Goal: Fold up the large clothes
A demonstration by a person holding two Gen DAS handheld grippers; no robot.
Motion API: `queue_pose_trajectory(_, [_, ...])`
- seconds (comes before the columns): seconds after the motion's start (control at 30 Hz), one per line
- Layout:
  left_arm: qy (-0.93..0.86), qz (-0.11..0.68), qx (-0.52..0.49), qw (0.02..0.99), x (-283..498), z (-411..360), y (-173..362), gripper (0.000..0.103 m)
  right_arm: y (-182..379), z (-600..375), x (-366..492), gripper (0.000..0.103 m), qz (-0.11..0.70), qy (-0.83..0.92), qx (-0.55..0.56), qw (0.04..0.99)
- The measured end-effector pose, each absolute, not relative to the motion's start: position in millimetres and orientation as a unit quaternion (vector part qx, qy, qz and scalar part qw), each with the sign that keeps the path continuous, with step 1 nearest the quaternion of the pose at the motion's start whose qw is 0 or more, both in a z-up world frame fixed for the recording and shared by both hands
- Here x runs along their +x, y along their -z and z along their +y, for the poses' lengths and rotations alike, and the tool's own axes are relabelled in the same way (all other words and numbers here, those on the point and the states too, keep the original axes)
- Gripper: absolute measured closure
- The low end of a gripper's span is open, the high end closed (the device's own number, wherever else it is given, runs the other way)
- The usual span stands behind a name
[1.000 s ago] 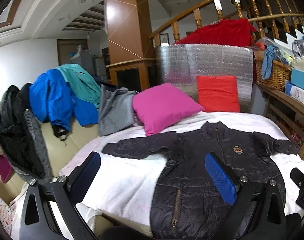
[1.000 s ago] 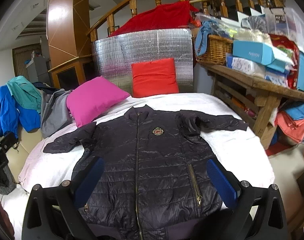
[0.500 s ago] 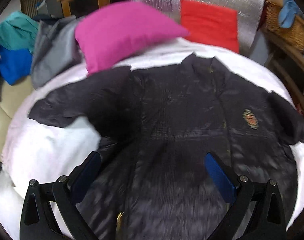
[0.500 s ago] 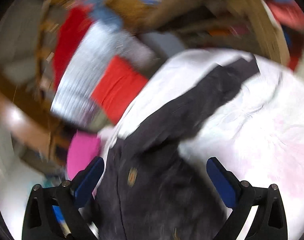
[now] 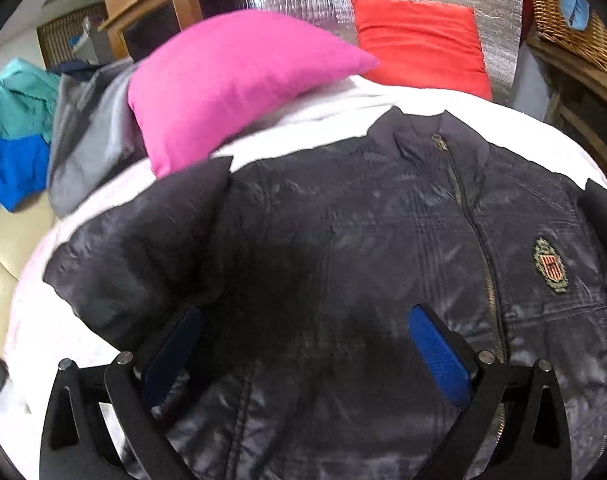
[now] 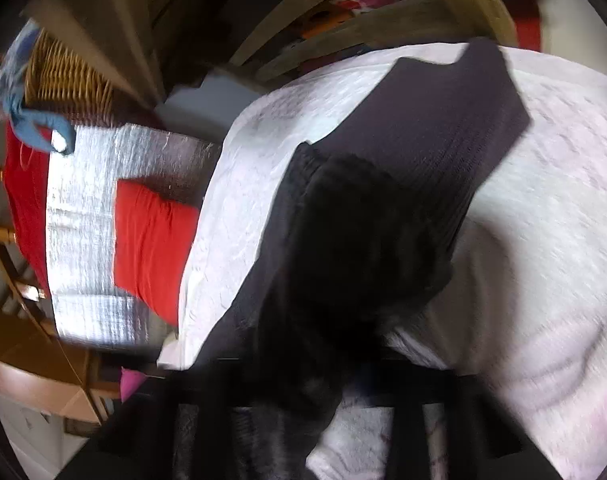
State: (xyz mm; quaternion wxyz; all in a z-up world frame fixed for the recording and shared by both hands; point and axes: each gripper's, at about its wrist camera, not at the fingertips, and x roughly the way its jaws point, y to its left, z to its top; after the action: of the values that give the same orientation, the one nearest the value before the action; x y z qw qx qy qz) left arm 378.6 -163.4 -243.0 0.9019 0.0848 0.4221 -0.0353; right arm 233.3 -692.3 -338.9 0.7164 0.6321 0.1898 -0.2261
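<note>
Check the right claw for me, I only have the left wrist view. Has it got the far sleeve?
Observer: The right claw is shut, and the sleeve is bunched up dark right at it. It looks gripped, though the picture is blurred.
Operator: Rest of that sleeve?
Observer: Its far end lies flat on the white cover, not lifted.
Operator: Room past it?
Observer: The cuff end reaches nearly to the cover's far edge, with a wooden frame beyond.
</note>
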Motion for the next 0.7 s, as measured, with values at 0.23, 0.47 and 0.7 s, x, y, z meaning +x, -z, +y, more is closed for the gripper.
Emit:
queue_pose_trajectory(0.23, [0.005, 0.398, 0.069, 0.915, 381.0, -137.4, 227.3, 0.000, 207.8, -621.9, 254.9, 0.088, 0.117, 0.170, 0.451, 0.869])
queue_pose_trajectory(0.47, [-0.038, 0.368, 0.063, 0.927, 371.0, -92.0, 213.5, 0.000, 170.4, -494.1, 310.6, 0.087, 0.152, -0.015, 0.405, 0.901])
queue_pose_trajectory(0.7, [-0.060, 0.376, 0.009, 0.925, 370.8, -45.2, 210.5, 0.000, 239.6, -400.6, 371.2, 0.007, 0.299, -0.126, 0.498, 0.804])
